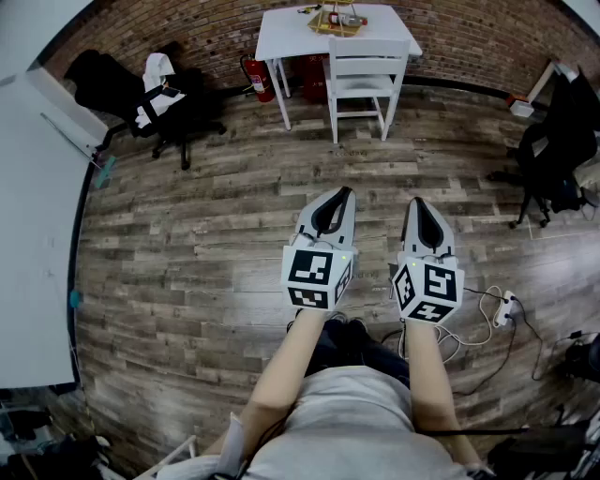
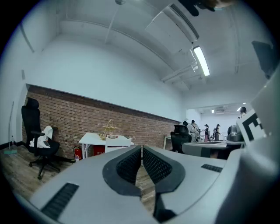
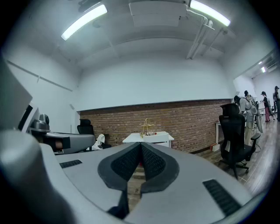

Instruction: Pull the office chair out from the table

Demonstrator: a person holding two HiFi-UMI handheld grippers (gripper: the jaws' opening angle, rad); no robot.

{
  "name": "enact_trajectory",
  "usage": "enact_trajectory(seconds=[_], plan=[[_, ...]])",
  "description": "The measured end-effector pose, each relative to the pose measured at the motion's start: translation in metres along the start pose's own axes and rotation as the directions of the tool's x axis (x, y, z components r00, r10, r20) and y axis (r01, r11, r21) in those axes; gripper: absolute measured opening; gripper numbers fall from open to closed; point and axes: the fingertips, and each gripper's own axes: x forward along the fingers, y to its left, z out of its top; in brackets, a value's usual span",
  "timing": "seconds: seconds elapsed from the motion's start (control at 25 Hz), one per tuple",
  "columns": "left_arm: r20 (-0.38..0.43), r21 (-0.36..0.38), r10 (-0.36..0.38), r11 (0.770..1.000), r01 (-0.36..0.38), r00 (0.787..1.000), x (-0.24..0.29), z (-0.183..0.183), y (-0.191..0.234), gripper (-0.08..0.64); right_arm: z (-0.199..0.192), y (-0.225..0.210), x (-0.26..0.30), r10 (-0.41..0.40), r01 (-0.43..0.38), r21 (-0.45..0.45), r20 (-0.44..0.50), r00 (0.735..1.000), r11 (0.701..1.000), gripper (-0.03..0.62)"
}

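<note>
Left tool [image 1: 343,193], right tool [image 1: 418,202]: side by side above wood floor [image 1: 187,244], held about level, aimed at far brick wall [image 1: 469,33]. Jaws of each pressed together, nothing between them. White chair [image 1: 366,75] well ahead of both tools, set right against near edge of white table [image 1: 281,37]. Small wire-frame model [image 1: 336,19] on table. Red fire extinguisher [image 1: 260,80] beside table's left leg. Black office chair [image 1: 169,108] with white cloth at left, second black chair [image 1: 553,150] at right, both well apart from table.
</note>
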Motion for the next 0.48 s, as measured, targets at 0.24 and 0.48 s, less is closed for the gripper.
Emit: enact_trajectory(seconds=[0.24, 0.48], plan=[[0.004, 0.000, 0.007, 1.000, -0.007, 1.000, -0.0010, -0.0015, -0.0051, 0.023, -0.0026, -0.0036, -0.0044, 0.005, -0.005, 0.005, 0.001, 1.000, 1.000, 0.015], [-0.003, 0.004, 0.010, 1.000, -0.010, 1.000, 0.0007, -0.0007, -0.0046, 0.023, -0.0014, -0.0039, -0.0012, 0.014, -0.014, -0.002, -0.001, 1.000, 1.000, 0.015]])
